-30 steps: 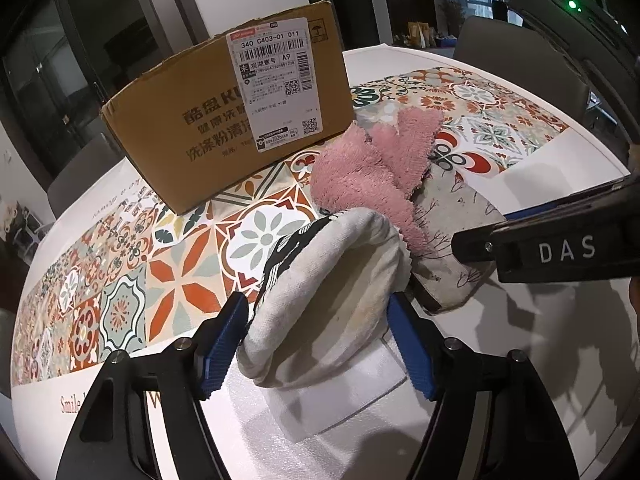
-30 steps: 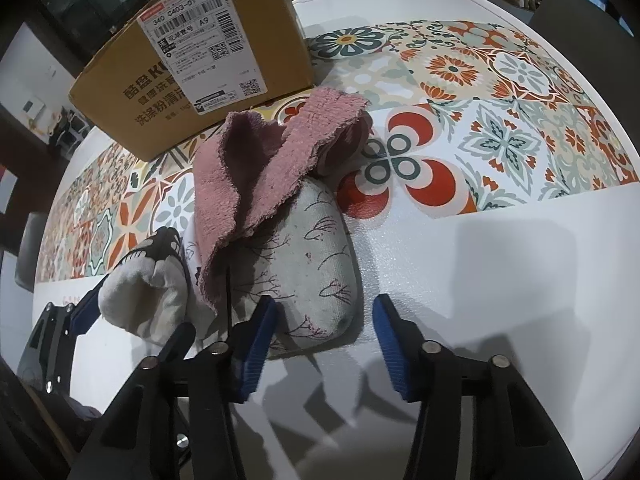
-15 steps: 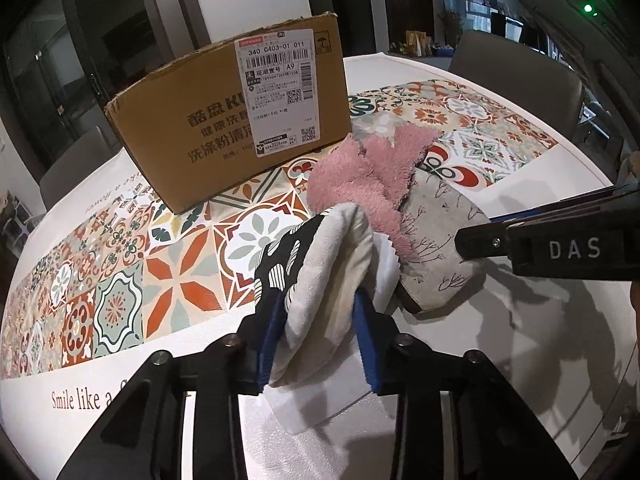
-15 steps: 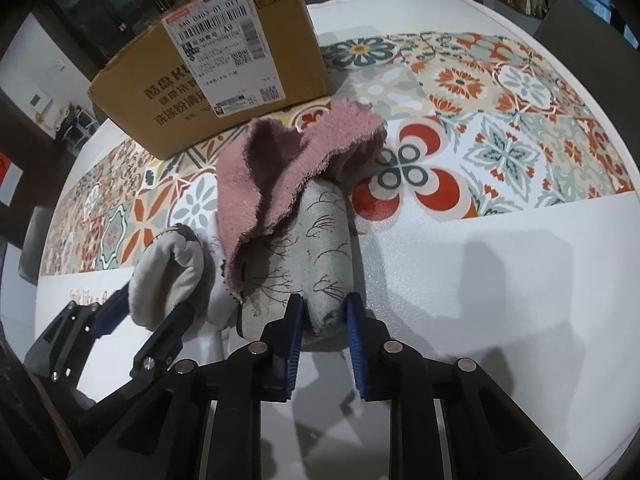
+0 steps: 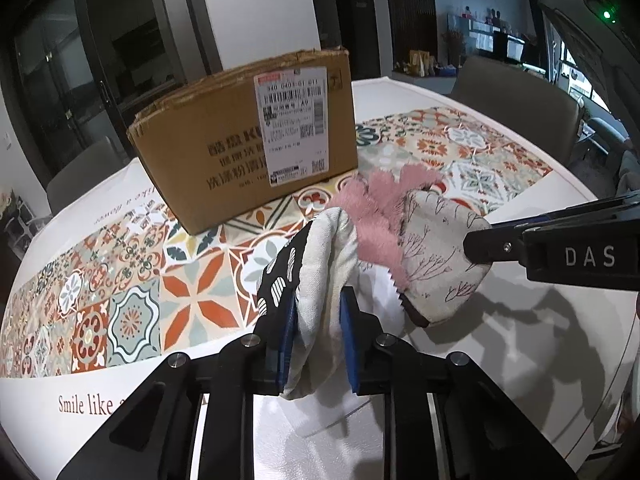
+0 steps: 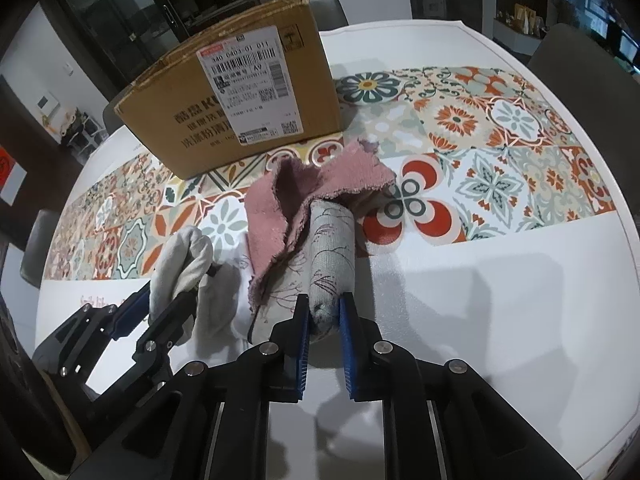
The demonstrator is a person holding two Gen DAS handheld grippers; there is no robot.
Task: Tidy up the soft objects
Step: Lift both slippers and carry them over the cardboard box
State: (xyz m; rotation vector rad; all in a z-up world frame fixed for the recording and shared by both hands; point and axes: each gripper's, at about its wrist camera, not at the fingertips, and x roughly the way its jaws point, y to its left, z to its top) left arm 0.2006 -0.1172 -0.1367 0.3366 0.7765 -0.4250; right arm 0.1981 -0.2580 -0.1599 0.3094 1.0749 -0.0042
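Observation:
My left gripper (image 5: 318, 312) is shut on a cream oven mitt with a black patterned side (image 5: 320, 256), lifted a little off the table; the mitt also shows in the right wrist view (image 6: 184, 264). My right gripper (image 6: 323, 320) is shut on a grey mitt with a twig print (image 6: 332, 252), seen in the left wrist view too (image 5: 440, 256). A pink towel (image 6: 296, 200) drapes over the grey mitt, between the two mitts (image 5: 380, 208). The right gripper's fingers (image 5: 560, 252) enter the left wrist view from the right.
An open cardboard box (image 5: 248, 148) with a shipping label stands behind the cloths on the patterned tablecloth (image 5: 120, 292); it also shows in the right wrist view (image 6: 240, 96). Chairs stand past the table's far edge (image 6: 440, 28).
Both grippers went from open around their mitts to shut on them. Both mitts are squeezed narrow and have risen a little, with the pink towel carried along.

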